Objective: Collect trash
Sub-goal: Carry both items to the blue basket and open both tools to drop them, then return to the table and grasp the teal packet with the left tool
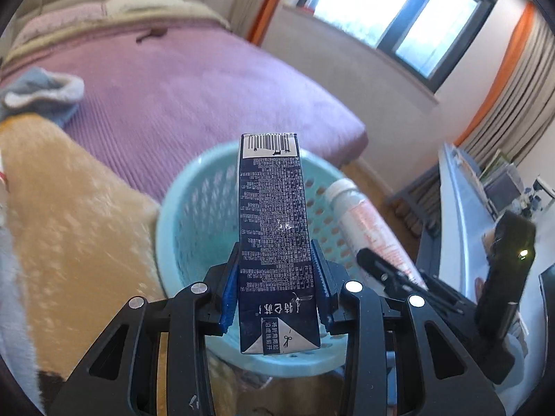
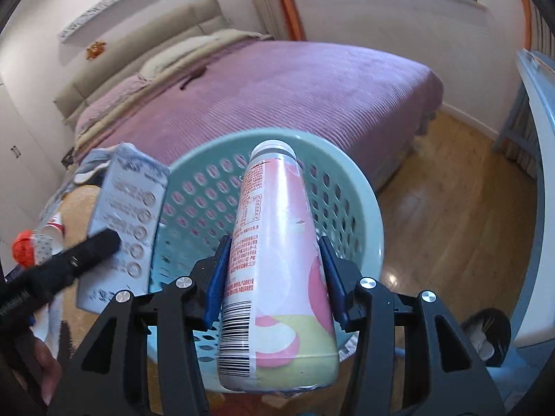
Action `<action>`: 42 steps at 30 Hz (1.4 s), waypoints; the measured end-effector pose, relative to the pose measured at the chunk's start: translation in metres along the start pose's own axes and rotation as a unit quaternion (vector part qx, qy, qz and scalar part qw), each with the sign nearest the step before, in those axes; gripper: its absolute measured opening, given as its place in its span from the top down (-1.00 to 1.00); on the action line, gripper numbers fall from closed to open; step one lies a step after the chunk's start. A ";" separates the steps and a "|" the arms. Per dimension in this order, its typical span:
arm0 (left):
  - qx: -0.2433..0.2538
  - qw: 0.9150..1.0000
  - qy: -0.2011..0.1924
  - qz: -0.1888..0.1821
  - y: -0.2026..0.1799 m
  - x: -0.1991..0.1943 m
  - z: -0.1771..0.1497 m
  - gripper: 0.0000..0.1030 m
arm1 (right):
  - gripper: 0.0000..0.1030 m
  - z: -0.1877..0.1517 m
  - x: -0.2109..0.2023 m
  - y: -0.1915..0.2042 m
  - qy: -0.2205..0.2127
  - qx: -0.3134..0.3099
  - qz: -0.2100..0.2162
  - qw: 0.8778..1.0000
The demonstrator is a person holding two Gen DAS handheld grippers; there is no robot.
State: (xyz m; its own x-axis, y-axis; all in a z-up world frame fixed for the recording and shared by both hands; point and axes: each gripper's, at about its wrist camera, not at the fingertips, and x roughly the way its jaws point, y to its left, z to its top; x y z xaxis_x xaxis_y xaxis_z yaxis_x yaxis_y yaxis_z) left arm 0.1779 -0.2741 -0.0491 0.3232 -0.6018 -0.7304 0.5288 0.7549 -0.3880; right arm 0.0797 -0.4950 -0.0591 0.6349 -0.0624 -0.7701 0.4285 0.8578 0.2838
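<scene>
Now one left gripper (image 1: 275, 280) is clamping one milk carton (image 1: 274, 228), one right gripper (image 2: 275, 277) one yogurt bottle (image 2: 277, 260), over one basket (image 2: 360, 187).

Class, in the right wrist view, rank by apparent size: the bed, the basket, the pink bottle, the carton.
1. bed
2. basket
3. pink bottle, enlarged by nearness
4. carton

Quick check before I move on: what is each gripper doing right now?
Left gripper: shut on the dark blue carton, held over the turquoise basket.
Right gripper: shut on the pink-and-white bottle, also over the basket.
</scene>
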 end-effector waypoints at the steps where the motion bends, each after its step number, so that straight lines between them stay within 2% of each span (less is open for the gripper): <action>1: 0.000 1.000 0.004 0.002 0.001 0.003 -0.002 0.31 | 0.10 0.002 0.006 -0.003 0.003 0.002 -0.003 1.000; 5: 0.002 1.000 0.008 0.006 0.002 0.010 -0.004 0.26 | 0.10 -0.003 0.009 -0.003 0.004 0.005 -0.013 1.000; 6: 0.004 1.000 0.000 0.009 0.001 0.007 -0.003 0.02 | 0.10 -0.003 0.008 -0.002 0.003 0.005 -0.015 1.000; 8: 0.010 1.000 -0.009 0.019 0.000 -0.002 -0.006 -0.25 | 0.10 -0.003 0.009 -0.001 0.005 0.005 -0.016 1.000; 18: 0.000 0.997 -0.072 0.001 0.004 -0.076 -0.018 -0.25 | 0.09 -0.011 -0.032 0.023 -0.023 -0.016 0.015 0.999; 25: 0.012 0.991 -0.128 0.040 0.007 -0.143 -0.040 -0.26 | 0.09 -0.025 -0.073 0.066 -0.059 -0.056 0.060 0.995; 29: 0.010 0.986 -0.154 0.067 0.020 -0.181 -0.053 -0.33 | 0.09 -0.033 -0.090 0.097 -0.074 -0.086 0.085 0.990; 36: -0.025 0.975 -0.192 0.107 0.054 -0.238 -0.081 -0.35 | 0.09 -0.047 -0.103 0.145 -0.076 -0.138 0.119 0.980; 42: -0.059 0.961 -0.210 0.169 0.094 -0.284 -0.115 -0.42 | -0.04 -0.060 -0.103 0.186 -0.064 -0.174 0.173 0.967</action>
State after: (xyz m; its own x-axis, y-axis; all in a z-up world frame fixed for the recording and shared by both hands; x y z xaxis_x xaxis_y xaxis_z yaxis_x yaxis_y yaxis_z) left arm 0.0460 -0.0021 0.0568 0.7624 -0.3514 -0.5434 0.2544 0.9349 -0.2477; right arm 0.0554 -0.2983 0.0387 0.7854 0.2149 -0.5805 -0.0509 0.9571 0.2854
